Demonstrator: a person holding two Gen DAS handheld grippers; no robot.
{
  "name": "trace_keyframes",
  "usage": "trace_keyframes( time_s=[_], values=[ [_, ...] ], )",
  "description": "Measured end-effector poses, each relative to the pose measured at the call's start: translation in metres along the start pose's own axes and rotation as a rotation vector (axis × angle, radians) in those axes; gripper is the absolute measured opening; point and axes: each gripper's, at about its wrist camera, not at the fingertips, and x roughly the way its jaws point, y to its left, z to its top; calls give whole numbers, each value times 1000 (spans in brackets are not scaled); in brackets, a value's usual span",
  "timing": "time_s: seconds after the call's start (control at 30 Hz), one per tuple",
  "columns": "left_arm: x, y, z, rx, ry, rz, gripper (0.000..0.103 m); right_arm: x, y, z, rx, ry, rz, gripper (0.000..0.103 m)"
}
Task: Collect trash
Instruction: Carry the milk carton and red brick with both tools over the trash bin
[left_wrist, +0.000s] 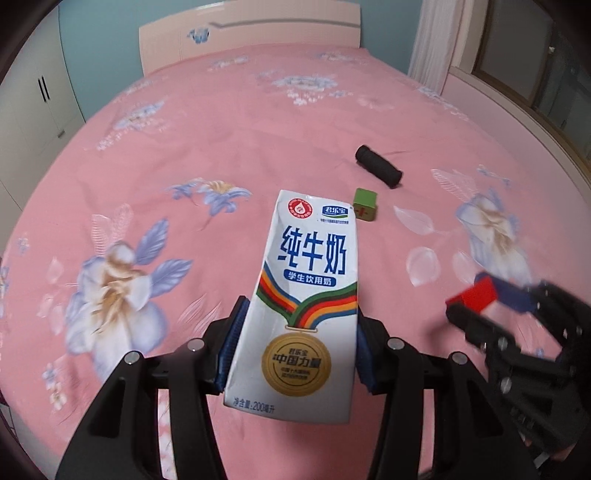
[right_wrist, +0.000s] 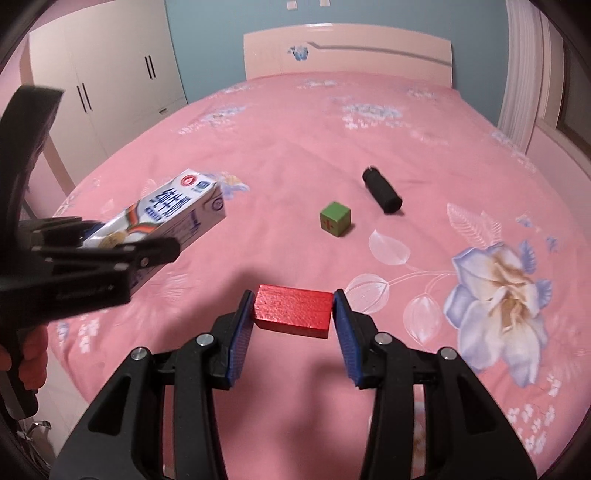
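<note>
The left gripper (left_wrist: 295, 343) clamps a milk carton (left_wrist: 308, 295) by its lower sides, held above the bed (left_wrist: 221, 147). The right gripper (right_wrist: 293, 321) pinches a red block (right_wrist: 293, 310) end to end, seemingly clear of the sheet. Both loads should travel level with steady pressure, since the carton's walls may buckle. A green cube (right_wrist: 335, 218) and a black roll (right_wrist: 381, 189) lie mid-bed, well apart from both grippers; nothing blocks the way.
</note>
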Motion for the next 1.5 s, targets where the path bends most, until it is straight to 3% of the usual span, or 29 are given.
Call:
trace_keyframes(
  time_s=[0.4,0.67,0.97,1.5],
  values=[
    [-122,-6,-62,70,-131,43,53,-109,42,-16,-65,-101,-1,44],
    [-173,-10,-105,98,-176,56,53,-161,64,-39,-102,-144,12,44],
    [-198,-19,-156,134,-181,64,53,-203,83,-72,-147,-166,37,44],
    [-194,-40,-220,191,-127,36,53,-228,105,-122,-198,-160,64,44]
  ],
)
